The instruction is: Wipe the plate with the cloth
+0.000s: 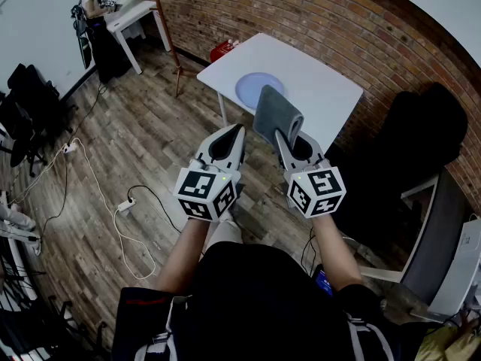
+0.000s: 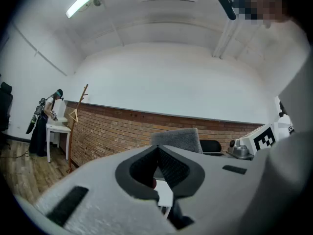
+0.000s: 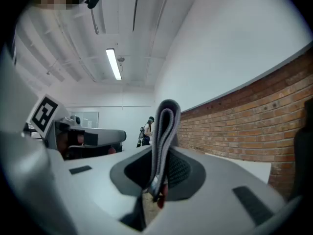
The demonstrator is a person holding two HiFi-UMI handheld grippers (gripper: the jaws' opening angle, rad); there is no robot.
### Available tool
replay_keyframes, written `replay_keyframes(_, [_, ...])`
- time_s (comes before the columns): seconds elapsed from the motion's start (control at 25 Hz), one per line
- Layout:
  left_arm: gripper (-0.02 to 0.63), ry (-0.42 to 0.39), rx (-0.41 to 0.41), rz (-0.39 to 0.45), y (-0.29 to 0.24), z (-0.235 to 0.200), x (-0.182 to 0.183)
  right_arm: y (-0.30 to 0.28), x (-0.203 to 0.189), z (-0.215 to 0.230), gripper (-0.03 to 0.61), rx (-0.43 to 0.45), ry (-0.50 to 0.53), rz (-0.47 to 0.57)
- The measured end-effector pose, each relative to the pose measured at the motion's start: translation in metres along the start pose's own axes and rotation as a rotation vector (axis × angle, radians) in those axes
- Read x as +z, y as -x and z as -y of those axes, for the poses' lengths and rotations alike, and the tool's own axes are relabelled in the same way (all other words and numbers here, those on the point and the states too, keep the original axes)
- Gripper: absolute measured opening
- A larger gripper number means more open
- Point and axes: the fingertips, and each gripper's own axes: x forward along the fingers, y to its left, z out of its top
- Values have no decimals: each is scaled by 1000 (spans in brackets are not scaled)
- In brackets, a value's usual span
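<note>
The head view looks steeply down from above on the left claw, the right claw and the white counter. Each claw view looks closely along its own jaws, tilted upward. All three share the cloth and the brick wall.

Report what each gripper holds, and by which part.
The right gripper clamps the folded grey cloth by one end; the left gripper is shut on nothing.
</note>
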Motion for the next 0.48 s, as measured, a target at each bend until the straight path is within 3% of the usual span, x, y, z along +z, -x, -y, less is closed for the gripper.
replay_keyframes(0.48, [17,-7,9,-3,0,1,-6,0,-6,-1,52,15,-13,-9])
